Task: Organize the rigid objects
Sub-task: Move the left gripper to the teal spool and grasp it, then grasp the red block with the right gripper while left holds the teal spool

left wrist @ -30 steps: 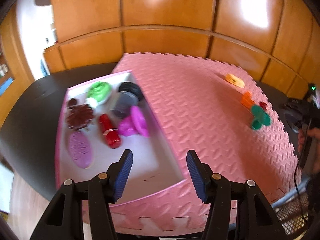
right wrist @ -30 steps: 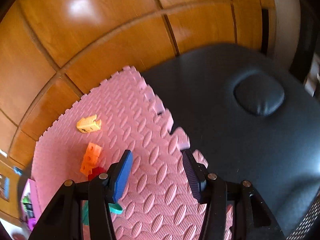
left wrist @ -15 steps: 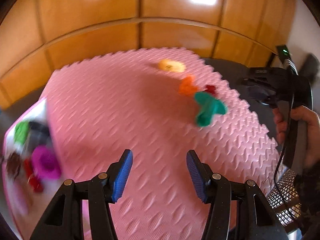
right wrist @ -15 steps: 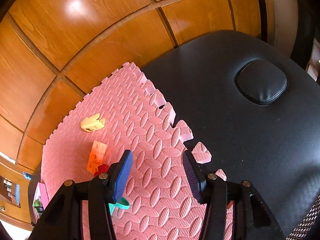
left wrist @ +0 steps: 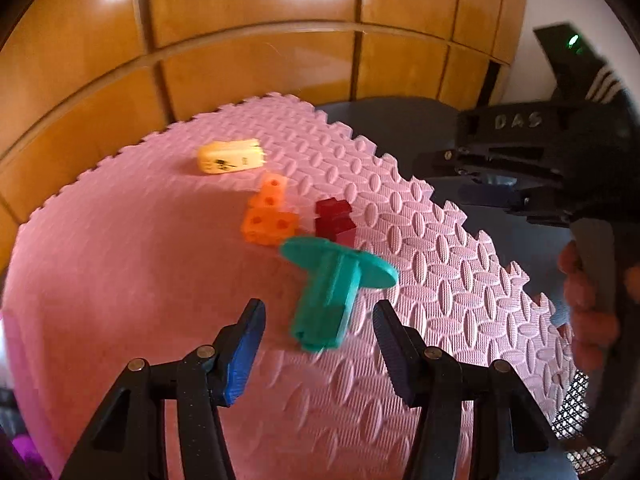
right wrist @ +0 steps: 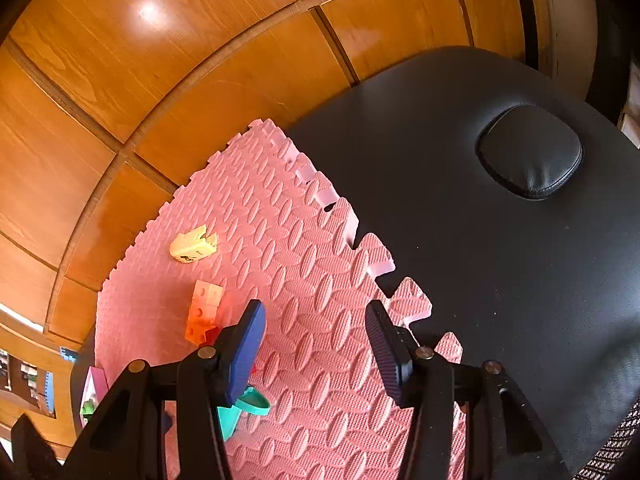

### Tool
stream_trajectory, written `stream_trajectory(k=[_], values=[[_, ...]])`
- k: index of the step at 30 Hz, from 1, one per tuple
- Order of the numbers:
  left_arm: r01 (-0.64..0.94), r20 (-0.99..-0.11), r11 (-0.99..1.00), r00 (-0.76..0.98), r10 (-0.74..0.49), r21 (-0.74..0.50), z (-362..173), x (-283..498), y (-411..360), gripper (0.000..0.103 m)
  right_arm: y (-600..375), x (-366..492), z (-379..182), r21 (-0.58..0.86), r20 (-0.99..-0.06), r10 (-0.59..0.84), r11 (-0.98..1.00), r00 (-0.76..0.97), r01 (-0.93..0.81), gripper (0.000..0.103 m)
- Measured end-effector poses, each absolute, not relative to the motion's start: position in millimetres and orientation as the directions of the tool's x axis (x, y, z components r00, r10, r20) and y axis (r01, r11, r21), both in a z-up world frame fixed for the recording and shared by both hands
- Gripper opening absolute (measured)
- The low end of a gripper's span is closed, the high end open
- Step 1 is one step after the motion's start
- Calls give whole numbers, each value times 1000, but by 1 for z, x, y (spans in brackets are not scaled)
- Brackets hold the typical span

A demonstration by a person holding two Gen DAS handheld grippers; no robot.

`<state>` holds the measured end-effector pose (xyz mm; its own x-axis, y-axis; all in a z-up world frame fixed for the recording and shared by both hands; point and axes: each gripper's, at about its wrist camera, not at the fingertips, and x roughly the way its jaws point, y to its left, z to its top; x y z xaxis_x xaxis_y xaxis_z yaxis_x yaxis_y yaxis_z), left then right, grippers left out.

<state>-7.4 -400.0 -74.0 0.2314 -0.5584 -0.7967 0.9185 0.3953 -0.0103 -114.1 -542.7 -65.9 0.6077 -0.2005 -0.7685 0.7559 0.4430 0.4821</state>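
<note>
**Both tongs wide open above the pink mat, teal piece just ahead of the left pair**

The left tongs (left wrist: 318, 344) stood wide open and held nothing, poised over the pink foam mat (left wrist: 140, 280). The teal T-shaped piece (left wrist: 334, 284) lay on the mat just beyond the gap between the blue pads, its stem pointing toward them and its flat disc end turned away; no pad touched it. Just past the teal piece's disc sat the orange block cluster (left wrist: 270, 216), with the dark red block (left wrist: 334, 220) immediately to the right of the orange one. Farther beyond the teal piece, well apart from it, lay the pale yellow piece (left wrist: 230, 156).

The right tongs (right wrist: 314, 344) were likewise spread wide and empty, hanging above the mat's jagged edge (right wrist: 360, 248) where it met the black padded surface (right wrist: 480, 240). In that view the teal piece (right wrist: 244, 404) showed only partly, behind the left-hand pad, with the orange blocks (right wrist: 202, 312) beyond it and the yellow piece (right wrist: 192, 244) farther still. A hand (left wrist: 588, 300) gripped the right tool's handle, off to the right of the teal piece. Wood panelling (right wrist: 160, 80) rose behind the mat.
</note>
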Motion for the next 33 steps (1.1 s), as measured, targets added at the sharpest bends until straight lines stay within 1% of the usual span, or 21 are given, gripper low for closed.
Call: stream_trajectory(k=[3,4,5,6,10,16,18,20,23,24,29,33], values=[[925,-803,378,211,-557,-20,-82,-3,-412,56,-543,-114,-67,485,-770,-193,442,608,755,52],[925,-803,378,208,-558,-23,-85,-2,-415,48,-543,-113,-68,486,-772,-189,440,607,755,52],[925,-806,377,195,-558,-37,-88,1,-419,36,-543,-113,-69,486,-775,-185,437,605,757,52],[925,-809,378,190,-556,-43,-91,3,-420,31,-544,-112,-70,486,-778,-182,435,602,758,52],[910,-799,407,185,-572,-81,-94,7,-413,30,-544,-111,-73,479,-783,-178,439,596,760,52],[843,-781,533,282,-557,-76,-94,8,-364,31,-540,-105,-75,493,-778,-143,466,612,735,52],[819,-772,566,299,-561,-94,-97,9,-344,31,-537,-102,-74,490,-777,-138,480,614,728,52],[808,-768,585,329,-550,-73,-98,5,-331,30,-534,-99,-74,488,-776,-134,493,617,721,52],[799,-749,600,369,-550,-47,-100,-1,-316,30,-530,-96,-72,480,-771,-139,515,621,710,52],[795,-747,603,366,-555,-58,-101,-1,-312,30,-528,-95,-71,473,-769,-144,527,622,706,52],[799,-738,601,389,-552,-29,-101,-5,-313,30,-518,-86,-67,481,-744,-120,587,657,651,52],[797,-732,601,378,-566,-53,-101,-3,-310,30,-501,-73,-60,454,-722,-112,668,683,589,52]])
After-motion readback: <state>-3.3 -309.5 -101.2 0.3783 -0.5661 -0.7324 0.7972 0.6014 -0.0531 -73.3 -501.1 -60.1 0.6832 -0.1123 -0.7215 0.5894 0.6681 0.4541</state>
